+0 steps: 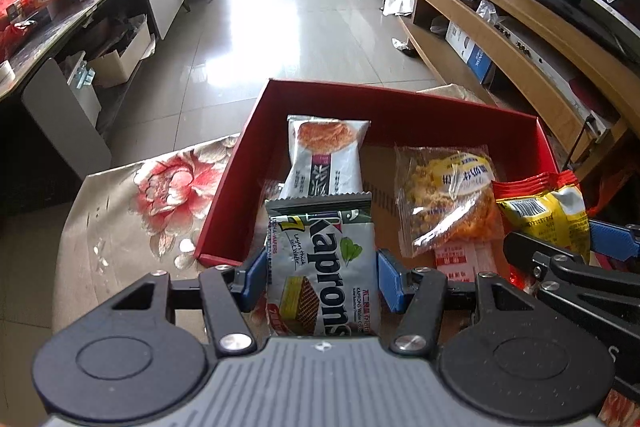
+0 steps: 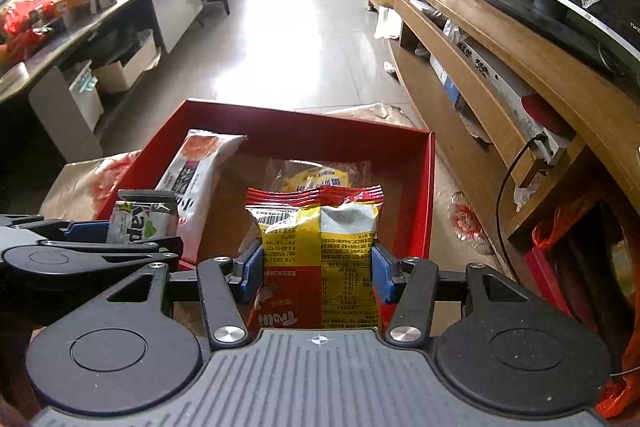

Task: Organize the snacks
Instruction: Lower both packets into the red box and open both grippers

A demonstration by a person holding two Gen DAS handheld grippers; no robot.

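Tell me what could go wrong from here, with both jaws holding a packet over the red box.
1. The left gripper and right gripper sit close together, so their linkages could collide.
2. The Kaprons wafer pack could land on the white cake packet just ahead and lie crooked.
3. The yellow Trolli bag is pinched only by its sides; it may slip or crush.

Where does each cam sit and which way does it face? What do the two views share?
Left wrist: sits on the left tool, faces forward and down at the red box; its blue pads grip the Kaprons wafer pack; the right tool shows at the right edge.
Right wrist: sits on the right tool, same heading; its pads grip the yellow Trolli bag; the left tool shows at the left edge.
Shared: box, both packs, white pastry pack, TV bench.
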